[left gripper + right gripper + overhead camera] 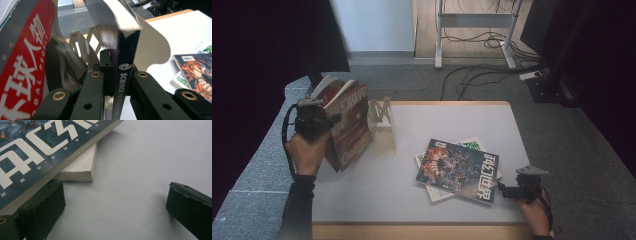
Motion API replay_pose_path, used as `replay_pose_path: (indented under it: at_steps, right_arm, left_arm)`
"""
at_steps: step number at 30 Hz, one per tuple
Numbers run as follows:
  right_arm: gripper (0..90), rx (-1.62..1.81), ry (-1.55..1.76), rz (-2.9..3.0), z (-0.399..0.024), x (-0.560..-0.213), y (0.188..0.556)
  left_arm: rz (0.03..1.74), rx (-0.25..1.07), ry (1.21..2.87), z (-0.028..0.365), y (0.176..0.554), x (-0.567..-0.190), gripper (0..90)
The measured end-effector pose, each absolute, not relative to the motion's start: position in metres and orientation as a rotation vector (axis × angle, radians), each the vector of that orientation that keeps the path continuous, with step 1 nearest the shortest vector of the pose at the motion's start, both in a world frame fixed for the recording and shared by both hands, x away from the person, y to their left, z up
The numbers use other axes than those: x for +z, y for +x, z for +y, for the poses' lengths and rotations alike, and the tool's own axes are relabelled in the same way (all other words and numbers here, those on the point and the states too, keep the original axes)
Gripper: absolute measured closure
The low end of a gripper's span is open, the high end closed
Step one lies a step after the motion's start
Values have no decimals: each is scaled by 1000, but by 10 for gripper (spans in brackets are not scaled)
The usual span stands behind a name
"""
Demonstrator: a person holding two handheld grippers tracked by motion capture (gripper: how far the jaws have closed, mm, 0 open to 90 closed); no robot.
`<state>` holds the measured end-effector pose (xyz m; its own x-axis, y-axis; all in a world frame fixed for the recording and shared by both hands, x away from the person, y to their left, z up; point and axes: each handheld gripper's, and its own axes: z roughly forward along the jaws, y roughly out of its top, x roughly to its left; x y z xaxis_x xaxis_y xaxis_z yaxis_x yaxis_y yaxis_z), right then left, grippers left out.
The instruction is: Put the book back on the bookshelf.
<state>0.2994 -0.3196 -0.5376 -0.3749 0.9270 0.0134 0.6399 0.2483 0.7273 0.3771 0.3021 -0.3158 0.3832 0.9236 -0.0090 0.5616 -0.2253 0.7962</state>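
Observation:
My left gripper (331, 122) is shut on the spine of a dark science fiction magazine (353, 125), which it holds upright at the table's left. In the left gripper view the spine (125, 75) sits between the jaws of the gripper (119, 75), and a red-covered magazine (25, 62) leans at the left. Just behind stands a white metal bookend (382, 127) (152, 47). A dark-covered magazine (459, 167) (37, 152) lies flat on a white book (474, 145) (80, 167). My right gripper (504, 190) (115, 207) is open at that magazine's near corner, its left jaw against the edge.
The white table (377, 195) has bare surface in front and at the back right. A grey carpet with cables (472, 75) and the legs of a desk (439, 35) lie beyond. A dark curtain (262, 40) hangs at the left.

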Motion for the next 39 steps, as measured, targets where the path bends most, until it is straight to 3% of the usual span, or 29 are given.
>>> replay_pose_path:
  at_steps: [8, 24, 27, 39]
  right_arm:
    - [15, 920, 1427, 2106, -320, -538, 299]
    - [14, 920, 1429, 2106, -320, -538, 299]
    - [14, 919, 1428, 2106, -320, -538, 299]
    - [14, 920, 1428, 2106, -320, -538, 300]
  left_arm:
    - [1280, 616, 1860, 303, 385, -324, 841]
    - [1331, 487, 1953, 319, 381, -322, 783]
    - [1323, 466, 1935, 319, 380, -322, 834]
    - [1323, 582, 1893, 308, 381, -316, 844]
